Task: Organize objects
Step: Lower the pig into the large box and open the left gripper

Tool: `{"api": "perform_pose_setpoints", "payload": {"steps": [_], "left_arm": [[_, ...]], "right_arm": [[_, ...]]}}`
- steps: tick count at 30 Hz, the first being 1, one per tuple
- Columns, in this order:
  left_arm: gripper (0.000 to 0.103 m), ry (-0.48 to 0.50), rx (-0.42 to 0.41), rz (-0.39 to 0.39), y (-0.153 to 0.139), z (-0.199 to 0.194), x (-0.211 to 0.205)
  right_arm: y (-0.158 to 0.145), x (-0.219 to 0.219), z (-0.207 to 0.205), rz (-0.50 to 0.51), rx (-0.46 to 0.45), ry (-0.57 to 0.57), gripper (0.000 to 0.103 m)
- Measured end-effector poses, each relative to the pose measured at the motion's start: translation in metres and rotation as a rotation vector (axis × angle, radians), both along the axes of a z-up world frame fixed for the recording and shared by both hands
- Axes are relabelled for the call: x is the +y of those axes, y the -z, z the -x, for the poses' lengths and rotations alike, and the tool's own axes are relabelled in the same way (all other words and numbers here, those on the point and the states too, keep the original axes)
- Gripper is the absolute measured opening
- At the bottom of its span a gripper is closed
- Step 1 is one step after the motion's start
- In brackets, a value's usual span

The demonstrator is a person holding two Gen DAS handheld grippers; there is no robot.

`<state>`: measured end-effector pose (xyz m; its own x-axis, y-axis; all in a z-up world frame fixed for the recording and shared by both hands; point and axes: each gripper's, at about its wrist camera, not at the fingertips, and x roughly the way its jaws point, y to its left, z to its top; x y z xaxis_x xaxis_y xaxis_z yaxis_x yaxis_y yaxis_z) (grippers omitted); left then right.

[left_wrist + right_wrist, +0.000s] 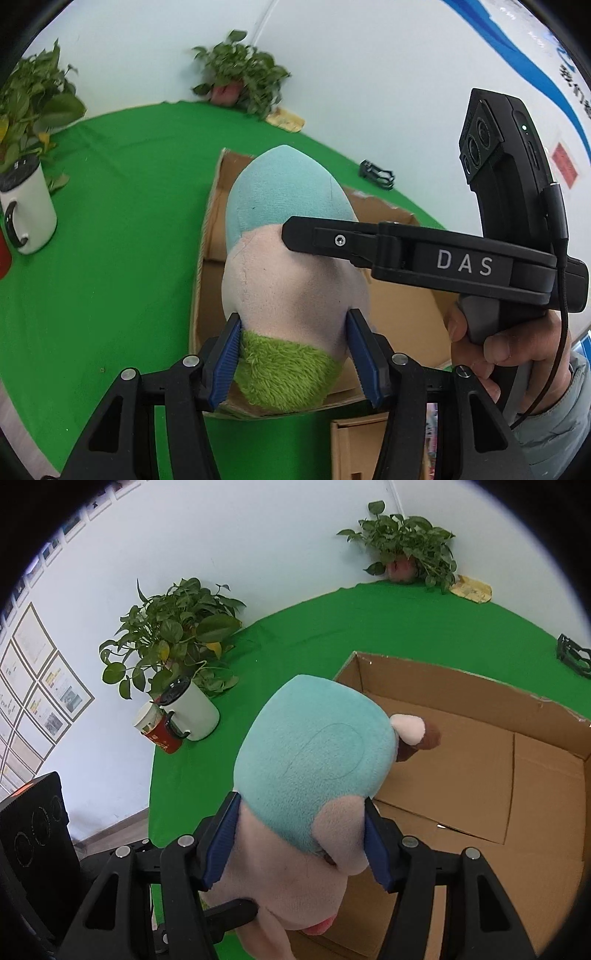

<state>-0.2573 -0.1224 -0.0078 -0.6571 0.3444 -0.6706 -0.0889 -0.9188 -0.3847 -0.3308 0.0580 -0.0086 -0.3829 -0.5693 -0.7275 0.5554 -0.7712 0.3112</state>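
We see the green table (110, 258) carrying an open cardboard box (480, 760); over the box's near edge hangs the plush toy (291, 266), clamped at its pink and green end by our left gripper (293, 354) and at its head by our right gripper (299, 838); a white mug (27, 214) stands well apart

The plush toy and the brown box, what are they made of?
The plush toy looks like soft fleece fabric: short fuzzy pile in teal and pale pink, stitched seams, plus a shaggier green patch lower down. The cardboard box seems to be plain corrugated cardboard: matte brown, with folded flaps, creases and a slightly torn rim.
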Motion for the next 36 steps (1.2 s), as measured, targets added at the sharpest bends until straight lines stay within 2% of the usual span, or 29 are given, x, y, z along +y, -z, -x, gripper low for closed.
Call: {"api": "perform_pose_setpoints", "payload": {"steps": [5, 8, 11, 12, 18, 21, 23, 24, 26, 29, 31, 33, 36], "left_arm": [[0.057, -0.031, -0.066, 0.025, 0.023, 0.019, -0.013], [0.058, -0.021, -0.066, 0.088, 0.026, 0.016, -0.008], [0.064, -0.003, -0.042, 0.136, 0.027, 0.006, -0.005], [0.065, -0.003, -0.031, 0.152, 0.027, -0.016, -0.001], [0.069, -0.03, 0.025, 0.187, 0.014, -0.035, -0.01], [0.081, -0.071, 0.104, 0.242, 0.005, -0.045, -0.011], [0.098, -0.116, 0.171, 0.293, -0.005, -0.063, -0.007], [0.102, -0.128, 0.205, 0.314, -0.009, -0.071, -0.003], [0.103, -0.142, 0.259, 0.351, -0.018, -0.096, 0.007], [0.103, -0.184, 0.256, 0.379, -0.025, -0.097, 0.008], [0.103, -0.191, 0.249, 0.361, -0.032, -0.117, 0.015], [0.103, -0.188, 0.245, 0.352, -0.036, -0.131, 0.024], [0.103, -0.174, 0.257, 0.384, -0.039, -0.146, 0.042]], "right_arm": [[0.03, -0.009, 0.017, 0.014, -0.075, -0.016, 0.061], [0.043, -0.01, 0.021, 0.018, -0.096, -0.014, 0.064], [0.055, -0.004, 0.025, 0.065, -0.144, 0.002, 0.076], [0.055, -0.003, 0.026, 0.086, -0.151, 0.0, 0.079], [0.037, 0.022, 0.024, 0.164, -0.184, 0.035, 0.081], [0.019, 0.036, 0.007, 0.114, -0.124, 0.085, 0.086], [0.004, 0.047, -0.011, 0.049, -0.037, 0.131, 0.099], [-0.003, 0.056, -0.024, 0.007, 0.024, 0.167, 0.102], [-0.014, 0.074, -0.043, -0.037, 0.099, 0.237, 0.102], [-0.026, 0.105, -0.072, -0.077, 0.174, 0.353, 0.102], [-0.032, 0.122, -0.094, -0.092, 0.222, 0.412, 0.102], [-0.036, 0.134, -0.116, -0.1, 0.254, 0.446, 0.102], [-0.036, 0.142, -0.145, -0.118, 0.294, 0.461, 0.102]]}}
